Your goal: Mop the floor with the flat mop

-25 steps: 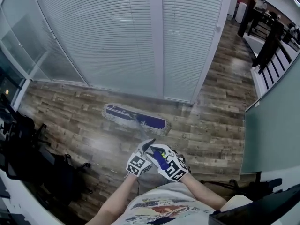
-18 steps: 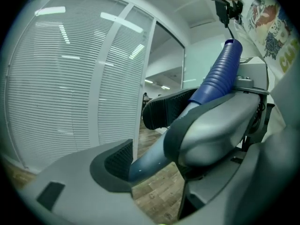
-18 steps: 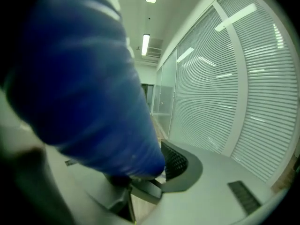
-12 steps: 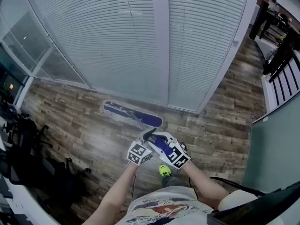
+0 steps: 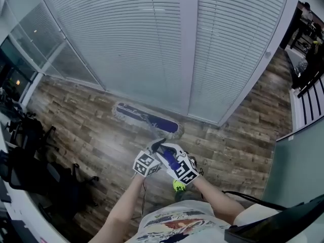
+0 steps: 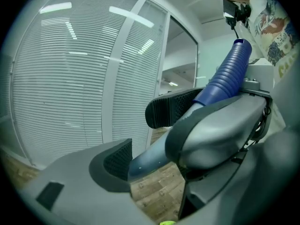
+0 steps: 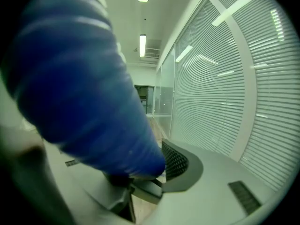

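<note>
The flat mop head [image 5: 147,119], a blue pad with a grey fringe, lies on the wood floor along the foot of the blind-covered glass wall. Its handle [image 5: 158,139] slopes back to both grippers held close together. In the left gripper view, my left gripper [image 6: 145,139] is shut on the grey-blue shaft [image 6: 149,157], just below the ribbed blue grip [image 6: 229,74]. My right gripper [image 7: 154,168] sits higher up, where the blue grip [image 7: 89,102] fills the left of its view. Its jaws have just been closing on that grip, and one pad [image 7: 176,163] presses on it.
The glass wall with white blinds [image 5: 152,44] runs across the far side. Dark office chairs [image 5: 30,151] crowd the left. A green partition [image 5: 298,161] stands at the right. A yellow-green shoe [image 5: 178,186] is under the grippers. Wood floor [image 5: 86,130] stretches left of the mop head.
Both grippers have pushed the handle forward, and the mop head has slid from open floor up to the foot of the blinds wall. A yellow-green shoe has come into view below.
</note>
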